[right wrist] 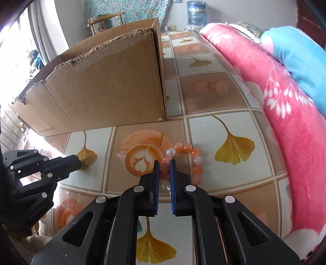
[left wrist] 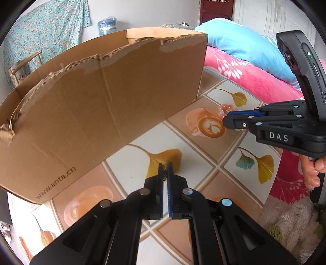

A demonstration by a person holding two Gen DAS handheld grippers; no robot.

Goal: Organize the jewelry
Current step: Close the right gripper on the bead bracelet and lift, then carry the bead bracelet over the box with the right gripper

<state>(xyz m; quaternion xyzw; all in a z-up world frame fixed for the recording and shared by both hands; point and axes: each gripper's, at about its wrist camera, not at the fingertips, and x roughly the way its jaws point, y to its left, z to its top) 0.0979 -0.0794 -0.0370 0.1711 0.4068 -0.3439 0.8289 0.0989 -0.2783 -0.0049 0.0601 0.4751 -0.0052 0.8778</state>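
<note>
A torn-topped cardboard box [left wrist: 97, 97] stands on the tiled table; it also shows in the right wrist view [right wrist: 106, 87]. My left gripper [left wrist: 165, 169] is shut on a small gold chain piece [left wrist: 164, 175], held low in front of the box. It shows at the left of the right wrist view [right wrist: 76, 161]. A bracelet of orange and white beads [right wrist: 189, 161] lies on the table by the printed coffee cup. My right gripper [right wrist: 164, 166] is narrowly open, its fingers straddling the bracelet's left side. In the left wrist view my right gripper [left wrist: 225, 120] covers most of the bracelet [left wrist: 224, 108].
A pink flowered blanket [right wrist: 285, 122] and a blue pillow [right wrist: 301, 57] lie along the table's right edge. A wooden chair [right wrist: 106, 18] and a water bottle [right wrist: 196, 12] stand behind the box. A fluffy fabric [left wrist: 289, 220] lies at the near right.
</note>
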